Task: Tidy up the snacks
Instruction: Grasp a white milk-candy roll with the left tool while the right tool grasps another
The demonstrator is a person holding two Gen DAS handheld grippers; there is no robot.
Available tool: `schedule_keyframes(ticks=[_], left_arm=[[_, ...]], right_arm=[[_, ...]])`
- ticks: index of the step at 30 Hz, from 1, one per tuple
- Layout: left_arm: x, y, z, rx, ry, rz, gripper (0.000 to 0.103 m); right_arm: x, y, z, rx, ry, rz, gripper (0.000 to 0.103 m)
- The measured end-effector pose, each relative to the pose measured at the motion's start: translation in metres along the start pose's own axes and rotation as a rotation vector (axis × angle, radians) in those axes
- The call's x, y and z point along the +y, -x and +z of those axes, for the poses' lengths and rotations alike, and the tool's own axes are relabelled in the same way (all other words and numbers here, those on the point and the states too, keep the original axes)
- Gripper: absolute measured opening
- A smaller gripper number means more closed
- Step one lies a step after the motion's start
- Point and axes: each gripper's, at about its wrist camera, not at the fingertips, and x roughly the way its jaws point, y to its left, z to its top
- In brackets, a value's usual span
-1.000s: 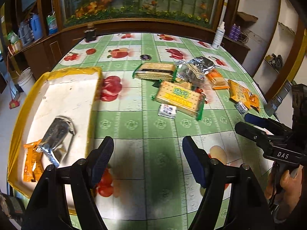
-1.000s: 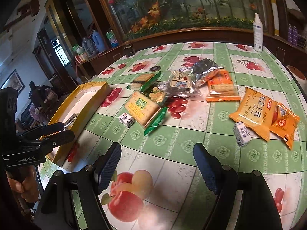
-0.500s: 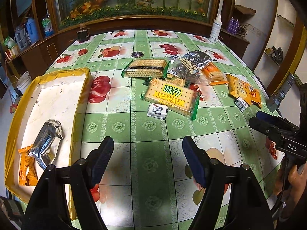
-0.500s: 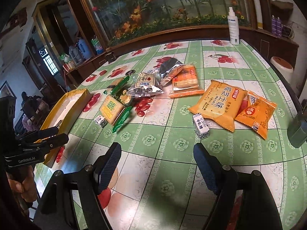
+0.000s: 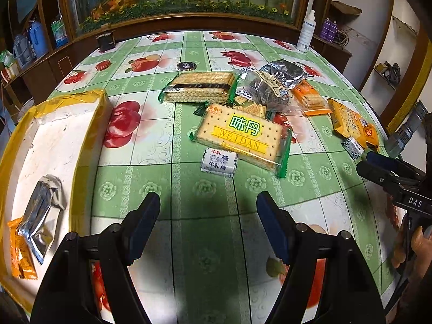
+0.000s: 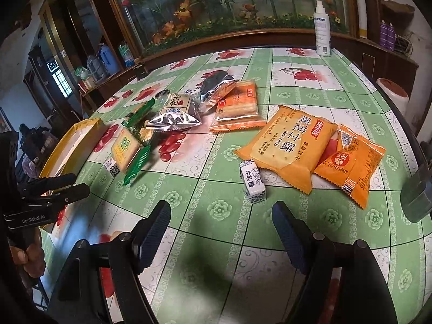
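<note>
Snacks scattered on table, WEIDAN cracker pack [image 5: 240,137] lying flat, long axis diagonal, both grippers' jaws wide, empty.

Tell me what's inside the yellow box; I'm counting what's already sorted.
The yellow box holds a silver packet lying over an orange packet. Anything beneath them is hidden.

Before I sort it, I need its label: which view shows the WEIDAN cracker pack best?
The left wrist view: the WEIDAN cracker pack lies face-up, centred, label readable. In the right wrist view the pack is small, far left, slanted, its label unreadable.
</note>
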Motion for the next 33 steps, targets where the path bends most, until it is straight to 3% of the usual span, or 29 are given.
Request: schedule_keyframes(ticks=[10,13,16,18,19,20,21,27,33], left_arm=[[-0.002,-0.038,0.019,0.034,0.000,0.019,0.074],[-0.007,-0.041,0.020,0.018,-0.024,0.041,0.074],[-0.009,-0.041,0.020,0.001,-0.033,0.036,0.069],[-0.010,-0.038,0.020,-0.011,-0.042,0.027,0.040],[-0.009,-0.036,0.020,-0.012,-0.045,0.017,0.031],[-0.009,-0.035,0.020,-0.009,-0.045,0.009,0.029],[-0.007,-0.034,0.019,-0.006,-0.040,-0.011,0.029],[0.004,-0.014,0.006,-0.007,0.008,-0.096,0.029],[0.023,0.021,-0.008,-0.040,0.034,-0.060,0.029]], right_arm=[[-0.008,-0.029,0.020,0.040,0.022,-0.021,0.078],[-0.006,-0.032,0.023,0.042,0.032,-0.018,0.071],[-0.002,-0.034,0.024,0.045,0.056,-0.038,0.057],[0.001,-0.035,0.024,0.046,0.067,-0.047,0.036],[0.001,-0.034,0.024,0.047,0.062,-0.043,0.030],[0.000,-0.034,0.023,0.047,0.051,-0.029,0.019],[-0.001,-0.033,0.022,0.047,0.041,-0.019,0.016],[0.008,-0.016,0.014,0.027,0.024,0.010,0.015],[0.039,0.008,0.012,-0.014,0.048,0.065,0.014]])
